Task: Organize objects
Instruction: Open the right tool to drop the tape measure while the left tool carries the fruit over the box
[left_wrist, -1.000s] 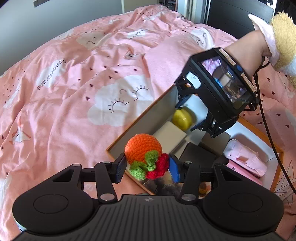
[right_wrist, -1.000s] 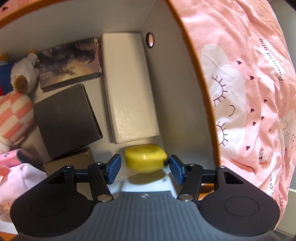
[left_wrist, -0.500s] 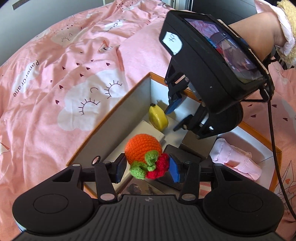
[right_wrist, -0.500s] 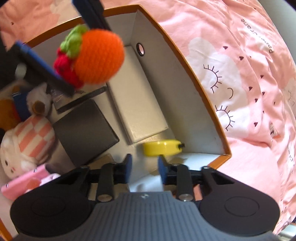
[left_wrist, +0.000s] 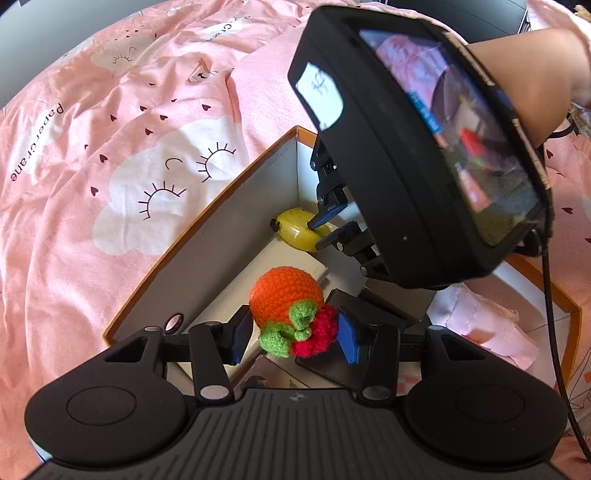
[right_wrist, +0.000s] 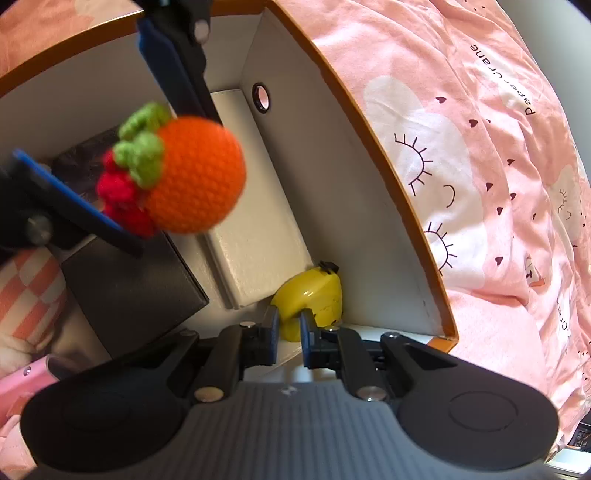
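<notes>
We saw the box (left_wrist: 236, 199) lying on the bed (left_wrist: 110, 147), its holed wall toward the quilt. Inside, the flat case (right_wrist: 258, 206) lay along that wall, with the tape measure (right_wrist: 314, 295) in the corner at its end. The dark box (right_wrist: 133, 280) sat beside the case on the other side. The knitted fruit (left_wrist: 284, 295) hung above the case, between the jaws of the left gripper (left_wrist: 291, 334).

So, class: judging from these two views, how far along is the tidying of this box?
Done: the yellow toy lies in the box corner beside a white case, with the right tongs nearly shut and empty above it. In hand: the left tongs hold the crocheted orange over the box. Left: setting it down.
</notes>
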